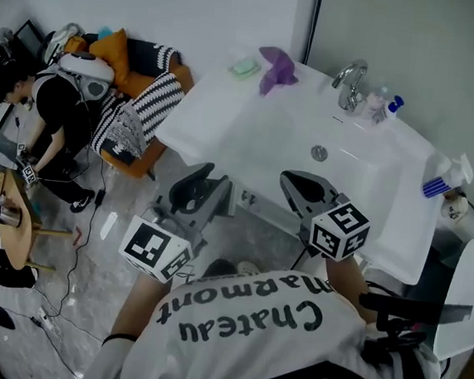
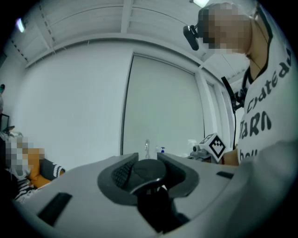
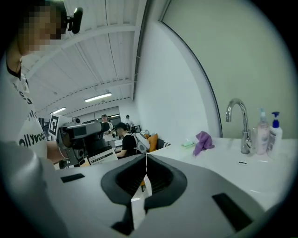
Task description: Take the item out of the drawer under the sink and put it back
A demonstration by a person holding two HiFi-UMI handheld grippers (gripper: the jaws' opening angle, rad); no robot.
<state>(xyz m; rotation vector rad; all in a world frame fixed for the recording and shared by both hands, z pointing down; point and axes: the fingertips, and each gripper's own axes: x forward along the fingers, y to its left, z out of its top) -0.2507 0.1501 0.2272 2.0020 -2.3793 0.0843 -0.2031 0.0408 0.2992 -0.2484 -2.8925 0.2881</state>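
My left gripper [image 1: 194,187] hovers in front of the white sink [image 1: 250,136], left of its middle, with its jaws pointing at the sink's front edge. In the left gripper view a dark round disc-shaped item [image 2: 145,171] sits clamped between the ribbed pads of the left gripper [image 2: 146,160]. My right gripper [image 1: 304,187] is over the basin's front rim; in its own view the right gripper [image 3: 143,162] has its pads pressed together with nothing between them. No drawer shows under the sink; the grippers and my body cover that area.
A faucet [image 1: 350,80] and small bottles [image 1: 382,107] stand at the sink's back, a purple cloth [image 1: 275,67] and green soap [image 1: 246,67] on its back left. A spray bottle [image 1: 446,178] lies at its right end. A seated person [image 1: 57,109], striped cushions [image 1: 136,108] and floor cables lie left.
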